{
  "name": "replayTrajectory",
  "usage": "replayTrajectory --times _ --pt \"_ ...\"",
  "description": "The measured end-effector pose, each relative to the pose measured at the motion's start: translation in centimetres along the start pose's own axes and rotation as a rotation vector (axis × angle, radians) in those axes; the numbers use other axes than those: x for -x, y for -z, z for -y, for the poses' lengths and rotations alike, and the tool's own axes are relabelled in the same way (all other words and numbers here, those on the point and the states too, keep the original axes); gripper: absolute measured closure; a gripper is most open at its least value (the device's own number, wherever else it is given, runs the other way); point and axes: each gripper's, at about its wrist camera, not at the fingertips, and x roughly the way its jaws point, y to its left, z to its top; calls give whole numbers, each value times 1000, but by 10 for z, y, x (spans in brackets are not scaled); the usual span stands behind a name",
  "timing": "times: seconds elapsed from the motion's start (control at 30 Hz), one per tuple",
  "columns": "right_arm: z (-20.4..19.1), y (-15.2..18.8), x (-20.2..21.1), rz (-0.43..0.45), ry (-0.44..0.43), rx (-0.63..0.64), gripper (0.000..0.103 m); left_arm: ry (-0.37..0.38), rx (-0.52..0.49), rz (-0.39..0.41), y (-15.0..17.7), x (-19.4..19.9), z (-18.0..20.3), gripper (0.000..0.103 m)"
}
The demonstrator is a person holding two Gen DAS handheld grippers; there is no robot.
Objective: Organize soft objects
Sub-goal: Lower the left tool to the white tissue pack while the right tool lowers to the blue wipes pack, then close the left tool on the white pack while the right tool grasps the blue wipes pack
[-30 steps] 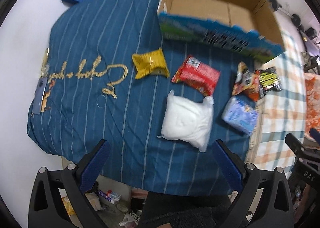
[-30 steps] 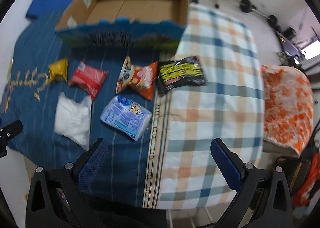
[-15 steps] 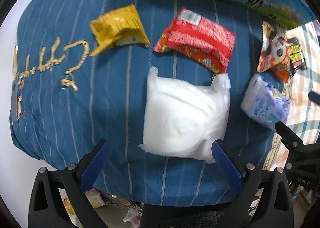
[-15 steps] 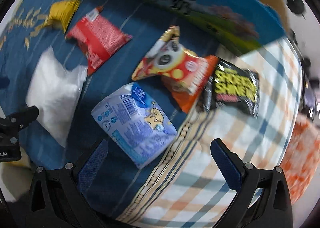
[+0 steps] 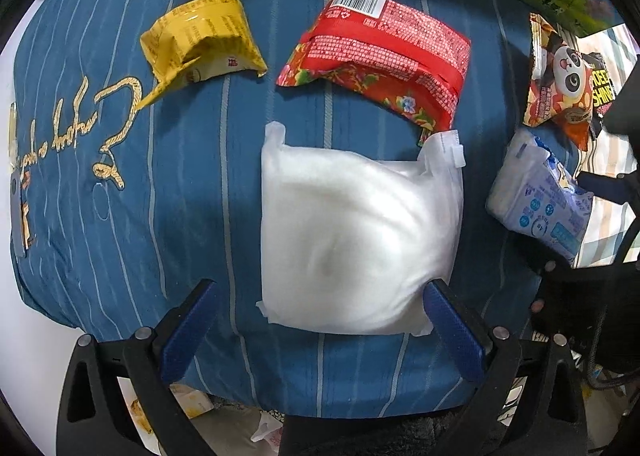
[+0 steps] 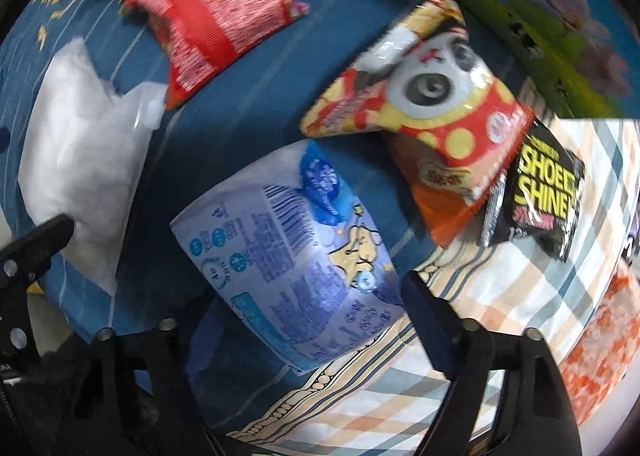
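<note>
Right wrist view blurs: our right gripper (image 6: 308, 296) straddles the blue packet (image 6: 288, 268), one finger hidden; our left gripper (image 5: 320, 306) spreads around the white bag (image 5: 356, 240).

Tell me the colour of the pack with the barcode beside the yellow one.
Red pack, clearest in left wrist view.

Left hand-held gripper (image 5: 320, 296) jaws spread wide, right hand-held gripper (image 6: 308, 296) apparently spread too
</note>
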Motion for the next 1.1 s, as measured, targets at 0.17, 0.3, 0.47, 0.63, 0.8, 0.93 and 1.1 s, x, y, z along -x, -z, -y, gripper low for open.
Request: replayTrajectory --times 0.17,0.3,0.47,0.63,0.8,0.93,1.1 --pt "29 6 3 -5 -83 -180 34 -1 -12 12 -5 3 3 0" --pt "56 20 -5 -37 -172 -400 37 -2 -13 19 -4 5 5 0" --pt "95 56 -13 -28 -271 -743 37 14 -12 21 1 6 5 0" --pt "108 80 -26 -41 -360 -843 35 19 -22 25 0 8 15 0" --pt "103 80 -18 -23 -290 -751 33 16 -48 0 -8 -1 31 0" --pt "89 87 -13 -13 -256 -710 30 -18 -58 -7 -14 -9 40 0" --pt "83 59 1 -48 -250 -662 29 -9 -48 -4 -18 -9 44 0"
